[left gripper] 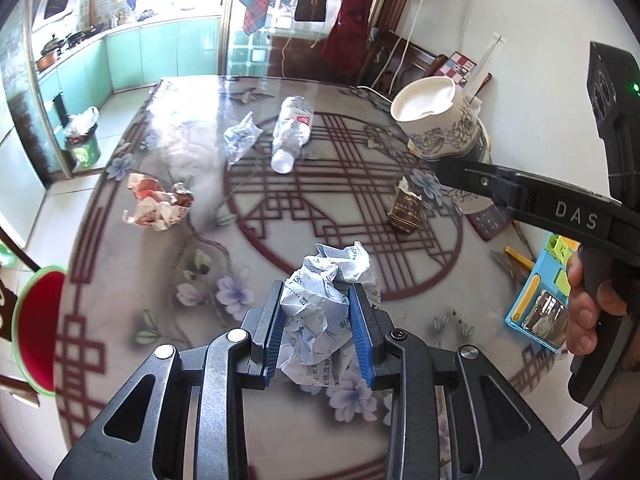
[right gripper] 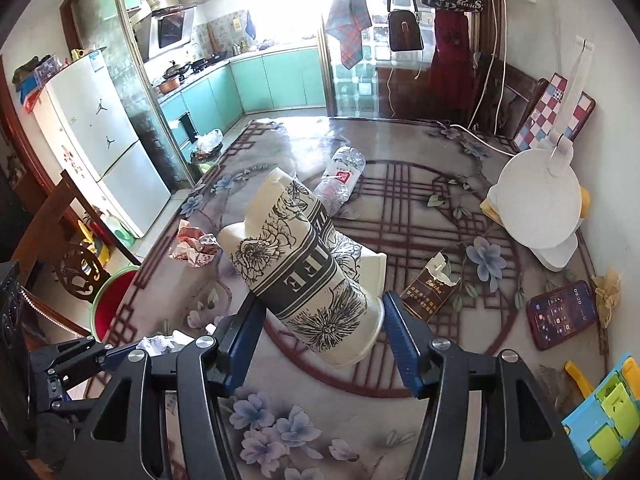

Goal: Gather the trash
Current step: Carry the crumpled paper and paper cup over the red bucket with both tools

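Observation:
My left gripper (left gripper: pixel 316 292) is shut on a crumpled ball of white printed paper (left gripper: pixel 316 328), held just above the table. My right gripper (right gripper: pixel 322 300) is shut on a tilted paper cup (right gripper: pixel 288 248) with a black flower print, its mouth pointing away. In the left wrist view that cup (left gripper: pixel 436 120) hangs in the air at the upper right. On the table lie a clear plastic bottle (left gripper: pixel 292 132), a clear wrapper (left gripper: pixel 240 136), a red and white crumpled wrapper (left gripper: pixel 156 204) and a torn brown cigarette pack (left gripper: pixel 406 208).
A red bin with a green rim (right gripper: pixel 116 300) stands on the floor off the table's left edge. A phone (right gripper: pixel 562 314), a white lamp base (right gripper: pixel 540 200) and a blue tray (right gripper: pixel 608 412) sit along the right side by the wall.

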Motion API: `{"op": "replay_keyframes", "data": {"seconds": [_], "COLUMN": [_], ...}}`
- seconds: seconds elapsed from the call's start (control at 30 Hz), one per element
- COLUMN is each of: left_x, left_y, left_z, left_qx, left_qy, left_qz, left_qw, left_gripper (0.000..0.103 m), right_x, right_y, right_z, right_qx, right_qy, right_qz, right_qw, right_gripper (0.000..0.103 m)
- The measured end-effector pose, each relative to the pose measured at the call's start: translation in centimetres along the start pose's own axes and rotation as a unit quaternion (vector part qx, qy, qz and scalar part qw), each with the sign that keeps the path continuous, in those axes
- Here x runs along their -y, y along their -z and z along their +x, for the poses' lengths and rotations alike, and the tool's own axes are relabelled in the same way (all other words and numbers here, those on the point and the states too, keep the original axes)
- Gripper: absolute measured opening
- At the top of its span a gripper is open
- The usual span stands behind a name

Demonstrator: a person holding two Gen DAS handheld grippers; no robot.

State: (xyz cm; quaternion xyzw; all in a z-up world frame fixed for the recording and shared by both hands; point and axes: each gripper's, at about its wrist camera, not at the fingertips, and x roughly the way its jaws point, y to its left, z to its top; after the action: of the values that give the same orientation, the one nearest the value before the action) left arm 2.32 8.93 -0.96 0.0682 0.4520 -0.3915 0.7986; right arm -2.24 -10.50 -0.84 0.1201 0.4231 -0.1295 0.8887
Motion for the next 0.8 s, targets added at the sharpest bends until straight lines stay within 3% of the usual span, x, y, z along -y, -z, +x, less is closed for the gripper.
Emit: {"op": "replay_keyframes", "data": {"seconds": [0.47, 0.8], "left_x": [-6.3, -12.7], "left_y": [0.2, 0.4], "left_z": [-1.7, -4.1], "left_qx": [0.007, 0.033], "left_qy": [-0.009, -0.048], "left_qz": [-0.036, -0.085], "left_qw": [0.9993, 0.9947], "left_gripper": [0.031, 0.031], "right_x": [-4.1, -8.8], "right_y": [-0.9, -1.9], "right_z": [0.1, 1.0], "right_qx": [-0.002, -0.004], "right_qy": [0.008, -0.011], "right_qz": [0.006, -0.018], "right_qw": [1.0, 1.0], "right_gripper": [0.058, 0.058]}}
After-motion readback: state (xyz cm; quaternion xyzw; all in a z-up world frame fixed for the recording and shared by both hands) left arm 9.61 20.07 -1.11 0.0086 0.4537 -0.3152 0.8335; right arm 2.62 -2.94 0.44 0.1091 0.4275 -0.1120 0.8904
